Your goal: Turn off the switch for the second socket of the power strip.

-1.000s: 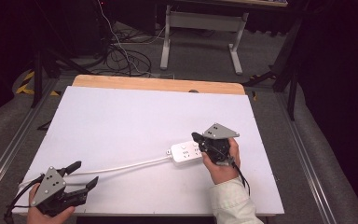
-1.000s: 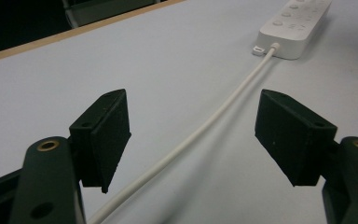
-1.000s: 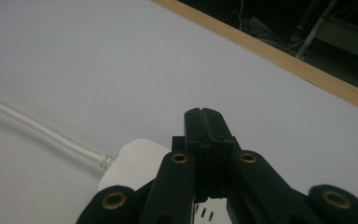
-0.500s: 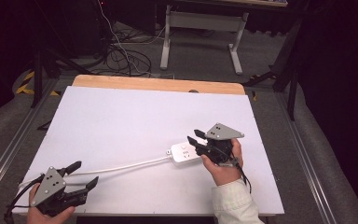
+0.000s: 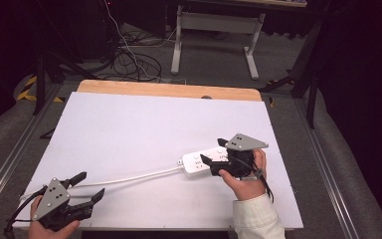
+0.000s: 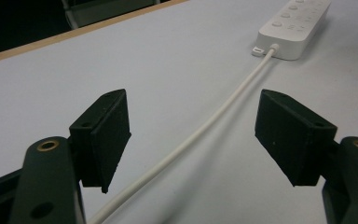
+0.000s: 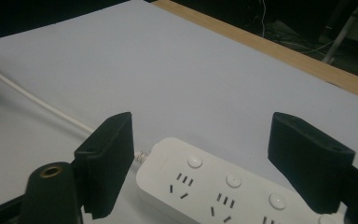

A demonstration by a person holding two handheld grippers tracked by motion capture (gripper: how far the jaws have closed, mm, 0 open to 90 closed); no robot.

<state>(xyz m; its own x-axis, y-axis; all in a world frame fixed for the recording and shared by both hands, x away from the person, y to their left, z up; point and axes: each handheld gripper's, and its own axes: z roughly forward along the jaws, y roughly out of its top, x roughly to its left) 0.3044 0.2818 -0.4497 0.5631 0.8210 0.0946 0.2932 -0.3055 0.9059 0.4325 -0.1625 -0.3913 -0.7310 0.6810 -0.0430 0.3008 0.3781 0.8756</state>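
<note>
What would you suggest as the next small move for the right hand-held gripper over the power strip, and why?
Probably lower the right hand-held gripper a little and close it across the power strip. Its jaws stand open on either side of the strip's cord end, above its top face and not yet gripping it. The left hand-held gripper is also open, straddling the white cord, so nothing is held yet.

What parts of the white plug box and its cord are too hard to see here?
- Power strip: in the high view the right hand-held gripper covers its far end.
- Power strip: the right gripper view's bottom edge cuts it off.
- Cord: the plug end runs out of the left gripper view's bottom edge.
</note>
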